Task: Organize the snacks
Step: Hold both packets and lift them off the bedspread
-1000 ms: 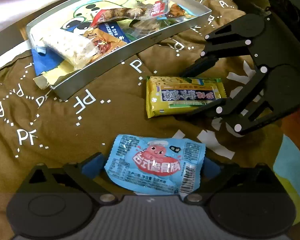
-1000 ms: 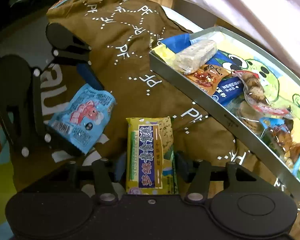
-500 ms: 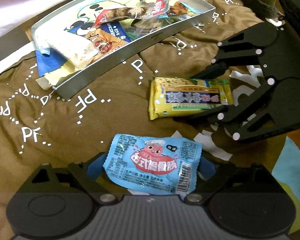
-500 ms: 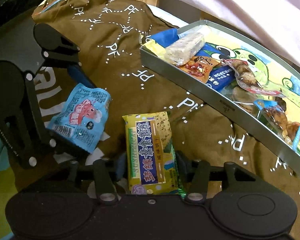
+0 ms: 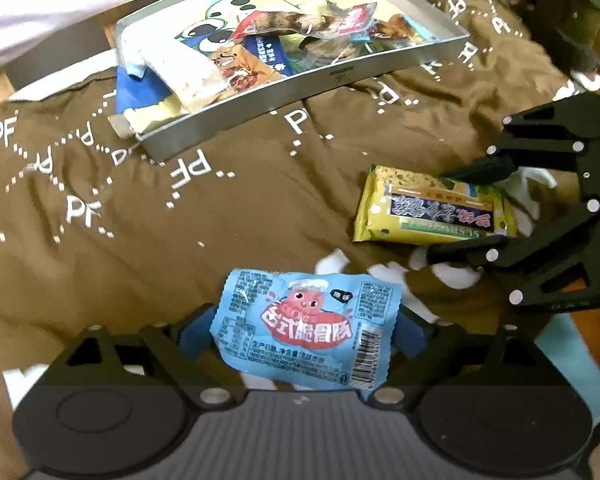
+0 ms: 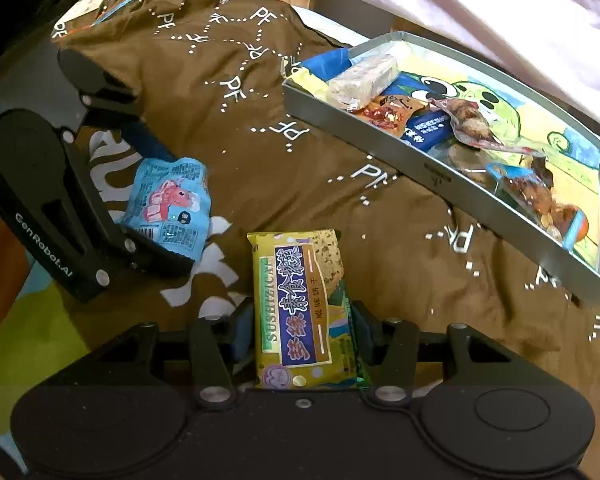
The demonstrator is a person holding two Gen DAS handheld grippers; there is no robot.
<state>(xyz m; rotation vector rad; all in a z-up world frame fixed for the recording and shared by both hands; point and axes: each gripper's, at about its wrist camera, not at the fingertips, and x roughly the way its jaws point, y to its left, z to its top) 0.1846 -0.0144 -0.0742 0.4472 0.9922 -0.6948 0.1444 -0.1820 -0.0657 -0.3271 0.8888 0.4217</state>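
In the left wrist view, my left gripper [image 5: 303, 332] is shut on a light blue snack packet [image 5: 306, 320] with a red cartoon on it. To its right, my right gripper [image 5: 472, 210] is shut on a yellow cracker packet [image 5: 420, 208]. The right wrist view shows the yellow packet [image 6: 300, 308] lengthwise between the right gripper's [image 6: 301, 330] blue pads. At the left of that view the left gripper [image 6: 160, 200] pinches the crumpled blue packet [image 6: 168, 204]. A grey metal tray [image 5: 300, 84] with a cartoon lining holds several snacks, beyond both grippers; the tray's near wall [image 6: 420, 164] also shows.
Everything rests on a rumpled brown quilt [image 5: 180, 220] printed with white "PF" letters. A blue and a yellow wrapper [image 5: 140, 96] hang over the tray's left end. Pale pink fabric [image 6: 500, 12] lies behind the tray. Green and blue quilt patches [image 6: 32, 320] border the near side.
Both grippers have kept their packets and shifted slightly. In the left view the tray and the yellow packet have slid to the right. In the right view the tray sits higher.
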